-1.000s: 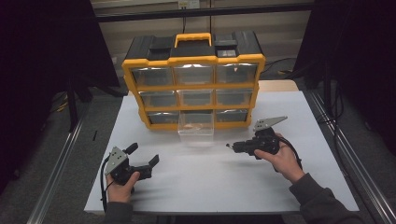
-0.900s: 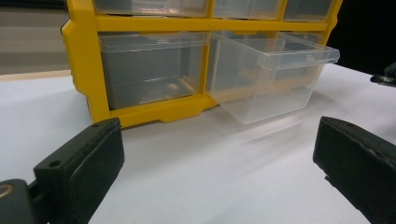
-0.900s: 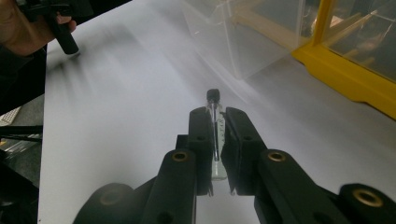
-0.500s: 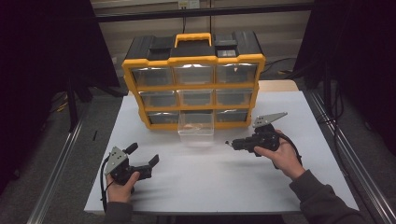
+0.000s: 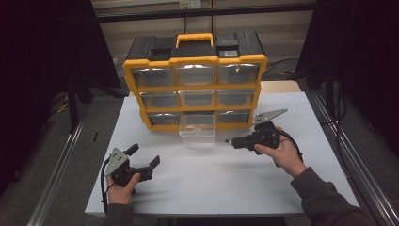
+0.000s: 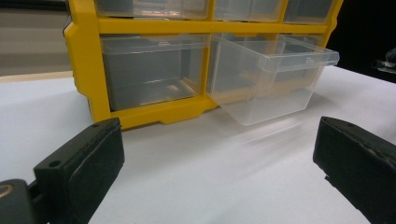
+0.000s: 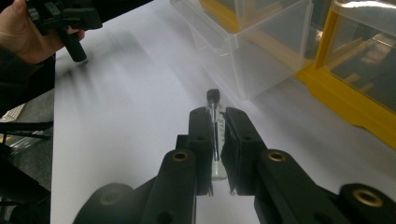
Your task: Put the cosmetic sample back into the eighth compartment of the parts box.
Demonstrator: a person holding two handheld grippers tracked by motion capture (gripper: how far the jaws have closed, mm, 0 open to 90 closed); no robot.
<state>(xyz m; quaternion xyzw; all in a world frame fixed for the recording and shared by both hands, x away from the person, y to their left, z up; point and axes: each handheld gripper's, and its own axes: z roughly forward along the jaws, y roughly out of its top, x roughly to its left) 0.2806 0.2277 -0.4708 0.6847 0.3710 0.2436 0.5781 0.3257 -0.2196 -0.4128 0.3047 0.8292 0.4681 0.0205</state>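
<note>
Right gripper view shows a slim clear glass vial (image 7: 215, 135) with a black cap, clamped lengthwise by the right hand-held gripper (image 7: 215, 116) above the white counter (image 7: 121, 140), likely aimed at the pulled-out transparent plastic drawer (image 7: 247, 51) of the yellow organizer (image 5: 195, 84). The left hand-held gripper (image 5: 141, 157) rests released, jaws wide, probably waiting.

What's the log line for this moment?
right gripper: shut on vial | left gripper: open | drawer: pulled out
</note>
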